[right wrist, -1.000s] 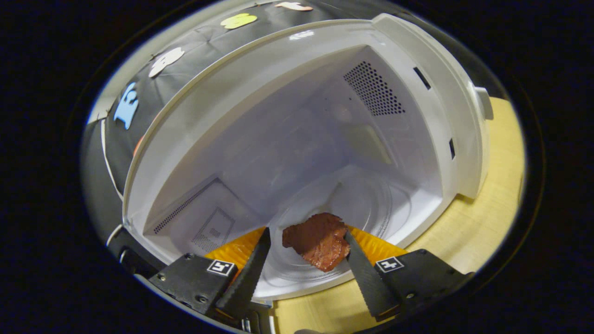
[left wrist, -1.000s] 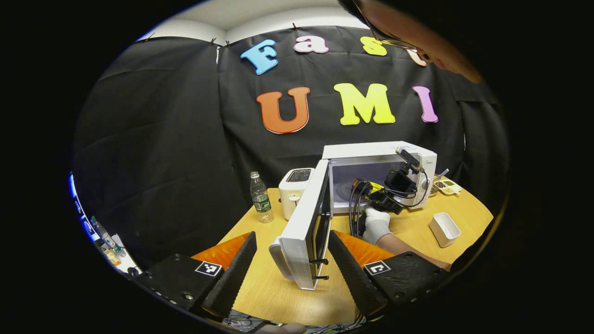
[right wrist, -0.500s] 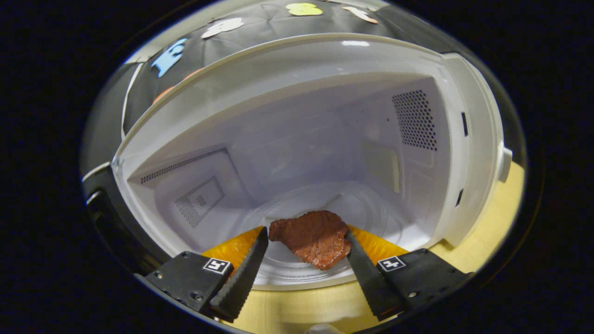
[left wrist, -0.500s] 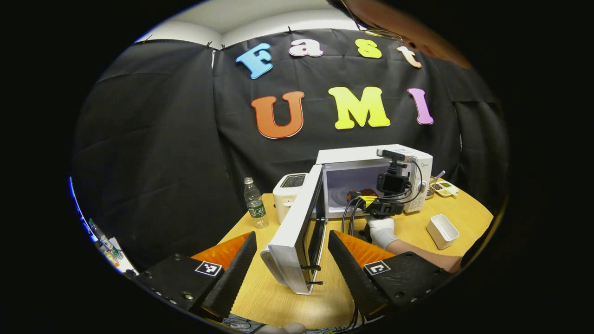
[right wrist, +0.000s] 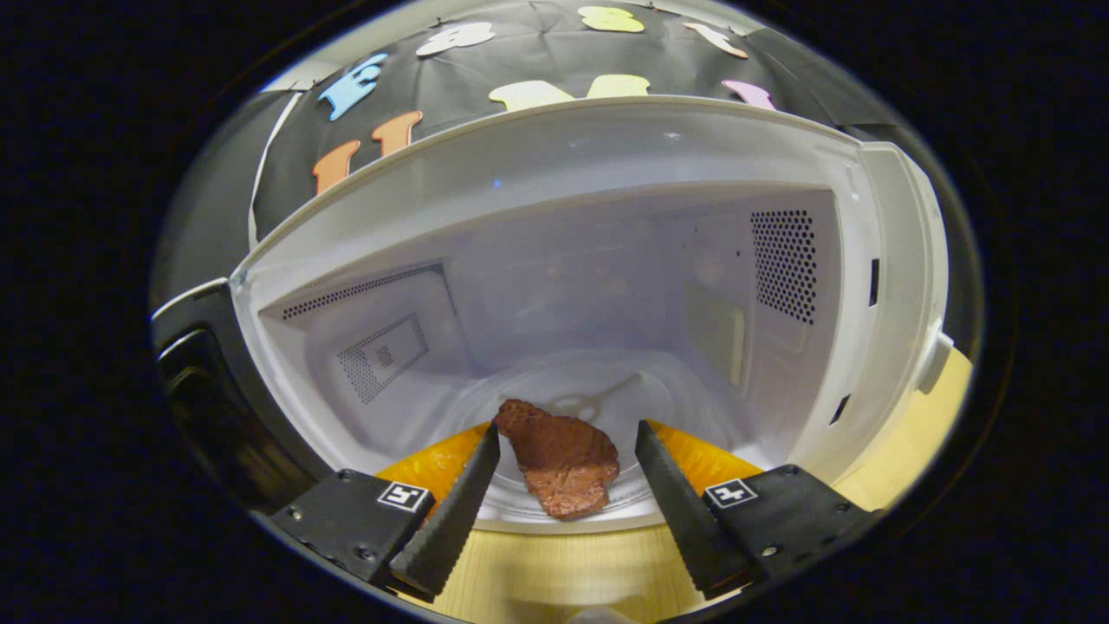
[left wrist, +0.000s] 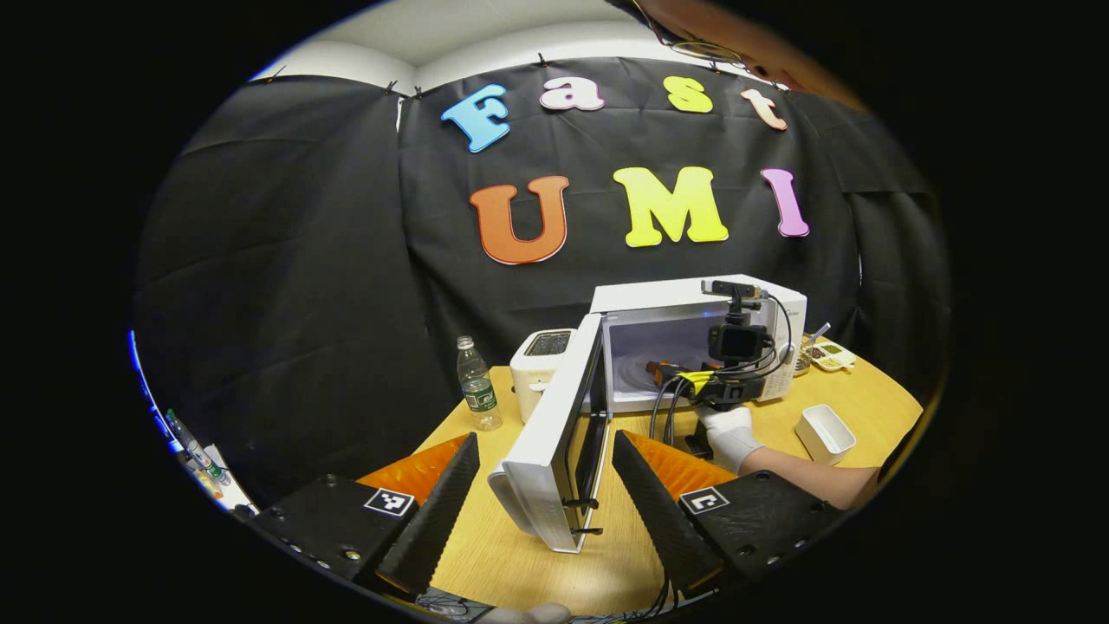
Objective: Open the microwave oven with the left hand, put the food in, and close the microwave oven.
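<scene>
Microwave oven (left wrist: pixel 693 334) at far side of table (left wrist: pixel 520 555), white, door (left wrist: pixel 559 451) swung wide open toward camera in left gripper view. Door seen edge-on between fingers of left hand-held gripper (left wrist: pixel 546 498); fingers spread wide, not touching door, gripping nothing.

Right hand-held gripper (right wrist: pixel 563 490) at mouth of cavity in right gripper view. Fingers parted wide. Food (right wrist: pixel 559 464), a brown slab like cooked meat, lying on glass turntable (right wrist: pixel 606 407) near front edge of cavity, between the fingers. Left finger (right wrist: pixel 463 494) just beside or touching slab's edge: cannot tell which. Clear gap between slab and right finger (right wrist: pixel 671 494). Not clamped.

Same gripper visible farther off in left gripper view (left wrist: pixel 671 377), tips reaching into oven opening, held by gloved hand (left wrist: pixel 728 433), cables trailing down toward table.

Cavity walls pale, perforated vent (right wrist: pixel 784 264) on right wall, mesh panel (right wrist: pixel 381 355) on left wall.

Elsewhere on table, left gripper view: toaster (left wrist: pixel 537 360) left of oven, water bottle (left wrist: pixel 476 386) left of toaster, small white container (left wrist: pixel 827 433) right of gloved hand, compartment tray (left wrist: pixel 827 355) beyond oven's right end.
</scene>
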Tool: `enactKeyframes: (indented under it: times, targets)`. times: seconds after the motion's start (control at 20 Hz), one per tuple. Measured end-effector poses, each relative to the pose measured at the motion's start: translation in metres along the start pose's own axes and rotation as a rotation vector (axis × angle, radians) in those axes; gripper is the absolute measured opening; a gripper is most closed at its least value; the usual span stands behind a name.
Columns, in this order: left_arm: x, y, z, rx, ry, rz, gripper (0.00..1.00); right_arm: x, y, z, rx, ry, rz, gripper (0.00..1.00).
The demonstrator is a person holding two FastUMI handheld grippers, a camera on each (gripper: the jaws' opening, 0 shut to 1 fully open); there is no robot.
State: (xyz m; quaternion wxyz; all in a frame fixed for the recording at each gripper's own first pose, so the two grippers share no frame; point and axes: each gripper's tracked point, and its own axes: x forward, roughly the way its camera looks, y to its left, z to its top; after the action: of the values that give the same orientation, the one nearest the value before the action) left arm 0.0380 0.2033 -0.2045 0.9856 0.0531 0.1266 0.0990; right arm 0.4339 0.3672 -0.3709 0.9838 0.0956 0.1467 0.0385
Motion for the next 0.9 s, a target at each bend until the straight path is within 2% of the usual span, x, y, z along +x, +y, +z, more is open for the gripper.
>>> enactKeyframes:
  times: [0.05,0.2,0.25,0.3,0.35,0.45,0.55,0.6,0.65,0.7,0.75,0.8,0.85,0.9]
  targets:
    - [-0.001,0.001,0.003,-0.005,-0.003,0.001,0.95,-0.007,0.001,0.004,-0.004,0.001,0.013,0.91]
    - [-0.003,0.008,0.012,-0.009,-0.018,0.011,0.95,-0.045,0.008,0.02,0.002,0.01,0.07,0.92]
    - [-0.003,0.01,0.015,-0.009,-0.022,0.012,0.95,-0.062,0.01,0.027,-0.009,0.014,0.096,1.0]
    - [-0.006,0.013,0.019,-0.009,-0.025,0.015,0.95,-0.08,0.011,0.037,-0.029,0.019,0.113,1.0]
    - [-0.006,0.016,0.023,-0.011,-0.032,0.015,0.95,-0.102,0.007,0.047,-0.055,0.015,0.121,0.92]
    - [-0.01,0.025,0.031,-0.008,-0.043,0.029,0.95,-0.143,-0.002,0.072,-0.106,0.001,0.149,0.92]
    - [-0.015,0.034,0.033,-0.008,-0.041,0.035,0.95,-0.181,-0.02,0.093,-0.155,0.003,0.142,0.91]
    - [-0.016,0.039,0.035,-0.004,-0.046,0.041,0.95,-0.2,-0.026,0.104,-0.165,0.002,0.154,1.0]
    - [-0.019,0.046,0.036,0.001,-0.051,0.05,0.95,-0.218,-0.034,0.111,-0.173,0.007,0.157,0.92]
    - [-0.019,0.053,0.035,-0.005,-0.048,0.057,0.95,-0.237,-0.041,0.118,-0.181,0.015,0.162,0.92]
    - [-0.02,0.061,0.034,-0.008,-0.049,0.071,0.88,-0.255,-0.048,0.125,-0.187,0.02,0.163,1.0]
    - [-0.02,0.068,0.032,-0.011,-0.046,0.077,0.95,-0.272,-0.055,0.13,-0.194,0.021,0.162,0.91]
    - [-0.019,0.073,0.029,-0.01,-0.047,0.092,0.88,-0.286,-0.064,0.133,-0.204,0.033,0.16,1.0]
    - [-0.016,0.081,0.027,-0.009,-0.046,0.106,0.94,-0.302,-0.074,0.137,-0.213,0.041,0.15,0.92]
